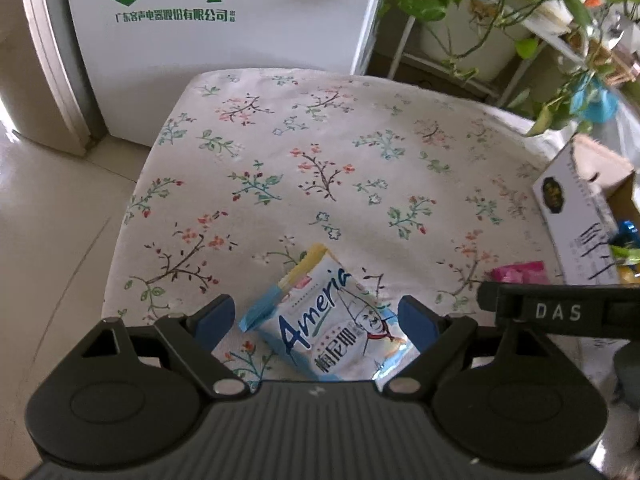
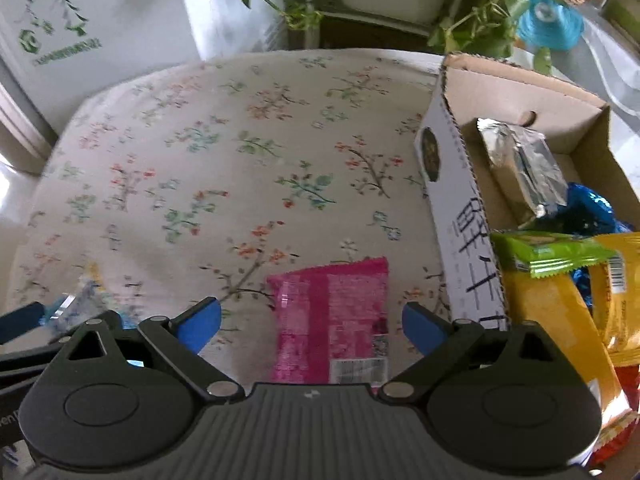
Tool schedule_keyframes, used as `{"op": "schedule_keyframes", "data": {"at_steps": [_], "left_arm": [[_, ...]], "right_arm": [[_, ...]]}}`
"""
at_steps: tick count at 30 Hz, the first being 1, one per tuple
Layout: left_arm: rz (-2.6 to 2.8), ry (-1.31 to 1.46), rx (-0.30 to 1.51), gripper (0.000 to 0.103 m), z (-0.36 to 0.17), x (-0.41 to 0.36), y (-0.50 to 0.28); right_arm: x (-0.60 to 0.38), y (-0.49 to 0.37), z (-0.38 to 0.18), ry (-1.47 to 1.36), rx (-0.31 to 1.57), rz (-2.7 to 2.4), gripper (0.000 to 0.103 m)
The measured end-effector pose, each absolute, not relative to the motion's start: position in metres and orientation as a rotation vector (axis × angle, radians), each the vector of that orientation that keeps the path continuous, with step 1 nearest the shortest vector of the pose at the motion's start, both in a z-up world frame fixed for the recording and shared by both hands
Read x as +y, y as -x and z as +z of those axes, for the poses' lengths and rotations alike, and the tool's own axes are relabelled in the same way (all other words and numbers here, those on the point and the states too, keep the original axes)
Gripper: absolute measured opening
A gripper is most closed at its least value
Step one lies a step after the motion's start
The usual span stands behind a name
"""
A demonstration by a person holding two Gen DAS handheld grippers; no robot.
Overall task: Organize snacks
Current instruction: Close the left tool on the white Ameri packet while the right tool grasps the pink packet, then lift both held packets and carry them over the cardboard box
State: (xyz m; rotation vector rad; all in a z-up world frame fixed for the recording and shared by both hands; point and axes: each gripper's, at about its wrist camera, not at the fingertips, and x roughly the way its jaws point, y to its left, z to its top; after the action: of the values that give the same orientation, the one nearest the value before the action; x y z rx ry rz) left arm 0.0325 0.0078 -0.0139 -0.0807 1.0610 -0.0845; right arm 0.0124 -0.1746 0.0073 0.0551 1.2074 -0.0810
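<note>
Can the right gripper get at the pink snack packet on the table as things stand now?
Probably yes. The right gripper is open, with the pink packet lying flat between its fingers, nothing on top, and the cardboard box off to one side.

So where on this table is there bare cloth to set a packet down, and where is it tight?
The far and middle floral tablecloth is bare, from the fridge side across to the cardboard box. Crowded: the near edge, with the blue-white packet and pink packet, and the box, heaped with snacks.
</note>
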Motion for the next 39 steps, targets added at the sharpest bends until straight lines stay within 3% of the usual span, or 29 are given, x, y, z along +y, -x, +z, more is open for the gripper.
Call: {"op": "schedule_keyframes", "data": {"at_steps": [6, 7, 8, 10, 15, 17, 27, 31, 39], "left_arm": [[-0.092, -0.003, 1.051, 0.090, -0.021, 0.004, -0.029], [-0.098, -0.009, 1.057, 0.090, -0.021, 0.006, -0.029], [-0.105, -0.015, 1.064, 0.090, -0.020, 0.009, -0.028], [-0.108, -0.019, 1.082, 0.089, -0.018, 0.017, -0.029], [-0.079, -0.014, 1.098, 0.087, -0.014, 0.034, -0.029], [-0.095, 0.038, 1.099, 0.087, -0.010, 0.039, -0.029], [-0.224, -0.069, 1.129, 0.089, -0.015, 0.024, -0.019], [-0.244, -0.190, 1.082, 0.102, -0.025, 0.014, -0.008], [-0.249, -0.162, 1.060, 0.103, -0.029, 0.022, -0.009]], "right_arm": [[-0.167, -0.012, -0.004, 0.027, 1.204, -0.103, 0.095], [-0.166, -0.011, -0.004, 0.041, 1.200, -0.099, 0.091], [-0.164, -0.010, -0.002, 0.045, 1.195, -0.081, 0.077], [-0.162, -0.011, 0.000, 0.005, 1.208, -0.022, 0.068], [-0.164, -0.014, 0.005, -0.068, 1.221, 0.050, 0.071], [-0.173, -0.015, 0.009, -0.111, 1.214, 0.032, 0.078], [-0.162, -0.011, -0.003, -0.046, 1.266, 0.038, 0.090], [-0.159, -0.010, -0.007, -0.006, 1.262, 0.026, 0.096], [-0.161, -0.012, -0.010, -0.008, 1.263, 0.022, 0.099]]}}
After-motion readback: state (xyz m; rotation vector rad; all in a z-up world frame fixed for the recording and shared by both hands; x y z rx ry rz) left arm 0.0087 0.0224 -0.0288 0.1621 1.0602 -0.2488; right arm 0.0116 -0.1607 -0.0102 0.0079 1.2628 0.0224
